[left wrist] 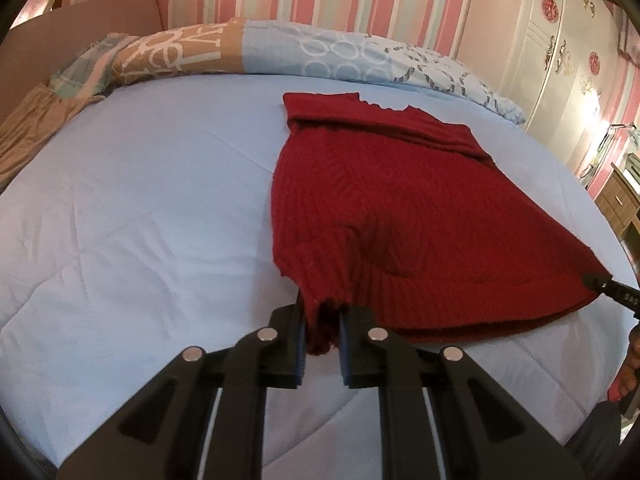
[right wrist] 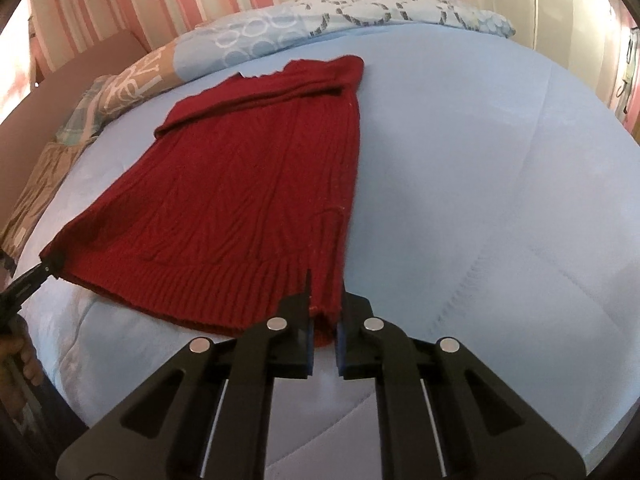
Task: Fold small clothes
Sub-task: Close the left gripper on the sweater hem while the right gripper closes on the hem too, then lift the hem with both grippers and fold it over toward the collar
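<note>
A dark red knitted sweater lies on the light blue bedcover, its sleeves folded in across the top. My left gripper is shut on the near left corner of the ribbed hem, which bunches between the blue pads and lifts off the bed. My right gripper is shut on the near right corner of the same sweater. Each gripper also shows in the other view as a black tip at the far hem corner: the right gripper and the left gripper.
Patterned pillows lie along the head of the bed against a pink striped wall. A white wardrobe and a wooden drawer unit stand at the right. A hand shows at the left edge.
</note>
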Motion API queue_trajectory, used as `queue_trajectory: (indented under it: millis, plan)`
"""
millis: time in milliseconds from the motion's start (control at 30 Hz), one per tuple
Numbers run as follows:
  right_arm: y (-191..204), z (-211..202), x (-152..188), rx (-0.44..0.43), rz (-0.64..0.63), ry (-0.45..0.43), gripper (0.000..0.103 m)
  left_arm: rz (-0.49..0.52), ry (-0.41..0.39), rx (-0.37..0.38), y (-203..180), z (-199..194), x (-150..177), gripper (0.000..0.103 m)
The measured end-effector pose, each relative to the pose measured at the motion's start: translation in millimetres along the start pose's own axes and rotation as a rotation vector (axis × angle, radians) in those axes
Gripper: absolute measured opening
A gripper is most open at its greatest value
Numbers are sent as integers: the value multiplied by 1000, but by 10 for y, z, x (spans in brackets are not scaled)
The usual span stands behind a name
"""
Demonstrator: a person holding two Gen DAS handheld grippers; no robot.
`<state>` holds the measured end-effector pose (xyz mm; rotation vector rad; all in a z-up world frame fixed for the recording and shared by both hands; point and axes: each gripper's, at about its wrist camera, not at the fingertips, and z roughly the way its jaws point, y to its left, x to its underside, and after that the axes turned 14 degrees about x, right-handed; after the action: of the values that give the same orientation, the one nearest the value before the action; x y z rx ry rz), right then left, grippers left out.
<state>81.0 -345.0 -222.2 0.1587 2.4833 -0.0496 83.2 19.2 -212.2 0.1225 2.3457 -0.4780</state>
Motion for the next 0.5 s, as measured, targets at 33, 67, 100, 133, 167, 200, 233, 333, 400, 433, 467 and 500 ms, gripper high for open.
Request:
queue_trajectory:
  millis: [33,67,100,133,167,200,233,333,400,433,467,500]
  plan:
    - [12,-29,-19,-3,-3,-6,8,0,-4,-4,-6,-41,8,12]
    - [27,-99,-12,-2,-11,-20,8,4,-6,-8,-19,-81,12,12]
    - [42,-127,-32,0,-16,-27,8,13,-10,-13,-41,-135,18,12]
    - [53,-191,-26,0,-21,-37,8,22,-14,-18,-61,-186,17,12]
    - [60,-238,-27,-3,-22,-43,8,26,-18,-21,-77,-227,21,12]
    - [59,-309,-13,-7,-21,-50,8,26,-22,-22,-90,-301,31,12]
    - [59,-351,-11,-8,-20,-53,8,23,-24,-21,-95,-351,27,12]
    - [40,-522,57,-21,-12,-66,8,3,-29,-13,-103,-530,50,12]
    - [26,-639,100,-30,-6,-75,8,-10,-29,-6,-98,-608,55,12]
    - [30,-676,114,-34,-2,-76,8,-21,-25,2,-90,-665,71,12]
    - [22,-713,125,-38,3,-77,8,-31,-21,8,-81,-705,90,12]
    - [22,-750,136,-41,2,-76,8,-40,-17,12,-71,-734,112,12]
